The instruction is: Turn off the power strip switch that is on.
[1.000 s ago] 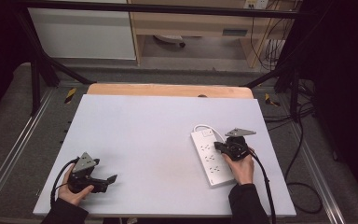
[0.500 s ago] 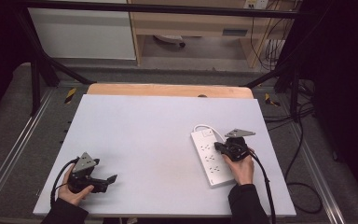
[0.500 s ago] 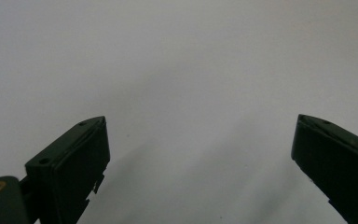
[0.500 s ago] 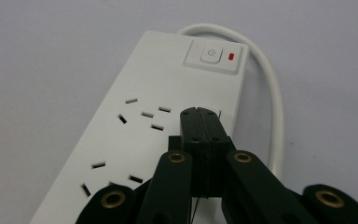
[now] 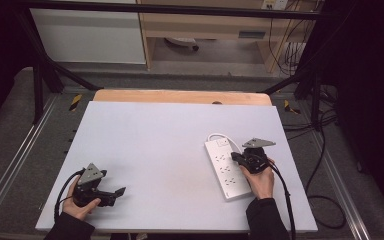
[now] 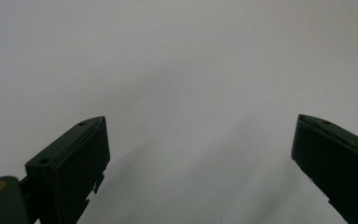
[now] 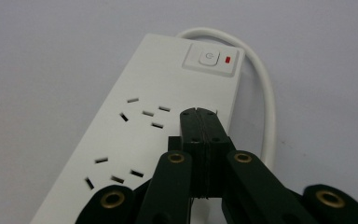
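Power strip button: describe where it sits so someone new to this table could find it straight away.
On the pale table top, look to the right side for the white power strip under the right gripper, whose jaws are shut. The button is on the strip's far end, where the white cord loops out. Unlike the slotted sockets, it is a raised square with a red light beside it.

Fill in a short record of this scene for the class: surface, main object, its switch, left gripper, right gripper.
surface: white tabletop
main object: white power strip, lying flat at the table's right
switch: button with red indicator at the cord end
left gripper: fingers apart, nothing between them, near the front left
right gripper: fingers closed together, above the strip
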### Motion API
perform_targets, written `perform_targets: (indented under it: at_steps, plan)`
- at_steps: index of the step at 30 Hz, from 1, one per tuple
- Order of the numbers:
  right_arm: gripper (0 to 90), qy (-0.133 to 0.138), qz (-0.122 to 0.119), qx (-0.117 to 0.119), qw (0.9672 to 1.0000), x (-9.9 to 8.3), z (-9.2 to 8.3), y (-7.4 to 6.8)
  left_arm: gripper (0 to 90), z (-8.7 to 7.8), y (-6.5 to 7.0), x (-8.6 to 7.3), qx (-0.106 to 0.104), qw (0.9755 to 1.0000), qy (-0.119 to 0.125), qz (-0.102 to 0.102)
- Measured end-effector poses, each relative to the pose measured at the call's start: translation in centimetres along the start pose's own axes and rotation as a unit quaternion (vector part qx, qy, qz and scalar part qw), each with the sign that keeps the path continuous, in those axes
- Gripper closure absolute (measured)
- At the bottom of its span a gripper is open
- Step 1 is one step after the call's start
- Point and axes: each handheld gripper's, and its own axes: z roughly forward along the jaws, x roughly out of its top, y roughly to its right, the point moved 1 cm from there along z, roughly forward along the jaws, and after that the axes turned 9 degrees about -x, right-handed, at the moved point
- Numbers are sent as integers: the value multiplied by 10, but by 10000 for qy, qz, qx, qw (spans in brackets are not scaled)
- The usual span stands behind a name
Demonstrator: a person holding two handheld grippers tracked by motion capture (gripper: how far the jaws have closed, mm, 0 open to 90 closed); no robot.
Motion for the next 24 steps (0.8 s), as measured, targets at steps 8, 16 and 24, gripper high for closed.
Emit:
perform_targets:
  at_steps: [8, 16, 24]
  plan:
    - [747, 133, 153, 110, 9997, 4, -16, 3, 41, 0, 0, 0, 3, 10000, -2, 2]
    - [310, 99, 197, 93, 9997, 4, -29, 6, 41, 0, 0, 0, -1, 10000, -18, 3]
    - [56, 43, 96, 96, 9999, 1, -39, 4, 39, 0, 0, 0, 9, 10000, -9, -9]
